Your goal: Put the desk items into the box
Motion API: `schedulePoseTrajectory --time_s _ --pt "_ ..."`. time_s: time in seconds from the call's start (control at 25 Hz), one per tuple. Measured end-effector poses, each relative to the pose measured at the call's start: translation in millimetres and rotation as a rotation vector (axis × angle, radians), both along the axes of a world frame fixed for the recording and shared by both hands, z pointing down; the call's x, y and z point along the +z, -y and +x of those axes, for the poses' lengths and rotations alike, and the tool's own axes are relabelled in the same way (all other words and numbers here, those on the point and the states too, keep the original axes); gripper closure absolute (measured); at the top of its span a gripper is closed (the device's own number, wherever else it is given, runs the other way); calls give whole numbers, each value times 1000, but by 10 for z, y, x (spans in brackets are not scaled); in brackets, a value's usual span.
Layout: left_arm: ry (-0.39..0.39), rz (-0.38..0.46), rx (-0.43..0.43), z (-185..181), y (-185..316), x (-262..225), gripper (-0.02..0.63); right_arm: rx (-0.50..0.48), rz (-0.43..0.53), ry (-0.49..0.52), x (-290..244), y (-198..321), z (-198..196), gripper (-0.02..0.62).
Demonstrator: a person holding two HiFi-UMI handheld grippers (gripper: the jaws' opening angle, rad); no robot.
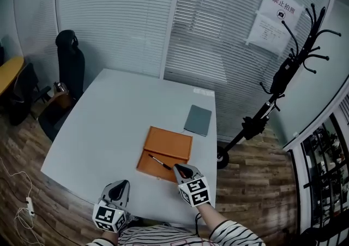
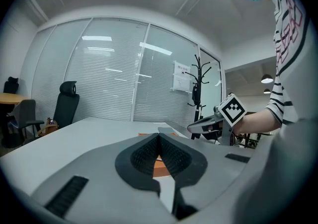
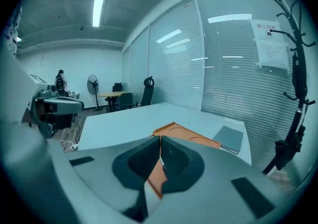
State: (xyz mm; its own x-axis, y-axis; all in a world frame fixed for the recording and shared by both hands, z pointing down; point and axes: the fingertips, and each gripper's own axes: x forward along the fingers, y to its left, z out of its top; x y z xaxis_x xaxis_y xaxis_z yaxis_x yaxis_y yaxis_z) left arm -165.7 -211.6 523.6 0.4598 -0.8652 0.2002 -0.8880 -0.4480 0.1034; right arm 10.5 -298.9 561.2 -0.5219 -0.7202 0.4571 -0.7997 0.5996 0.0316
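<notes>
An orange box [image 1: 169,144] lies open and flat on the grey table [image 1: 109,125]. A black pen [image 1: 160,162] rests on its near half. Beyond it, toward the right, lies a grey notebook [image 1: 197,120]. My right gripper [image 1: 181,169] hovers over the box's near right corner, shut and holding nothing. In the right gripper view, the box [image 3: 186,134], the pen [image 3: 162,162] and the notebook [image 3: 229,137] show past the closed jaws [image 3: 160,139]. My left gripper [image 1: 121,185] sits at the table's near edge, shut and empty [image 2: 159,136]. It points toward the box [image 2: 160,167].
A black coat rack [image 1: 289,70] stands to the right of the table, in front of the blinds. A black office chair [image 1: 70,59] sits at the far left corner. A white cable [image 1: 24,207] lies on the wood floor at the left.
</notes>
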Motion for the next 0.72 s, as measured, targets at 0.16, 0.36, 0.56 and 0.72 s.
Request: schedulePoseTrajectory --time_s 0.16,0.36,0.56,0.72 --pt "-1 8 -23 159 -131 -31 584 -9 30 73 -210 -196 127 568" --pt "3 8 -68 265 -331 -13 584 -32 35 148 -310 -443 230 571" --pt "2 3 -104 368 -512 20 584 -48 40 198 -345 -673 351 571" --pt "-2 5 -117 452 -594 35 584 -57 53 225 -407 -805 434 571"
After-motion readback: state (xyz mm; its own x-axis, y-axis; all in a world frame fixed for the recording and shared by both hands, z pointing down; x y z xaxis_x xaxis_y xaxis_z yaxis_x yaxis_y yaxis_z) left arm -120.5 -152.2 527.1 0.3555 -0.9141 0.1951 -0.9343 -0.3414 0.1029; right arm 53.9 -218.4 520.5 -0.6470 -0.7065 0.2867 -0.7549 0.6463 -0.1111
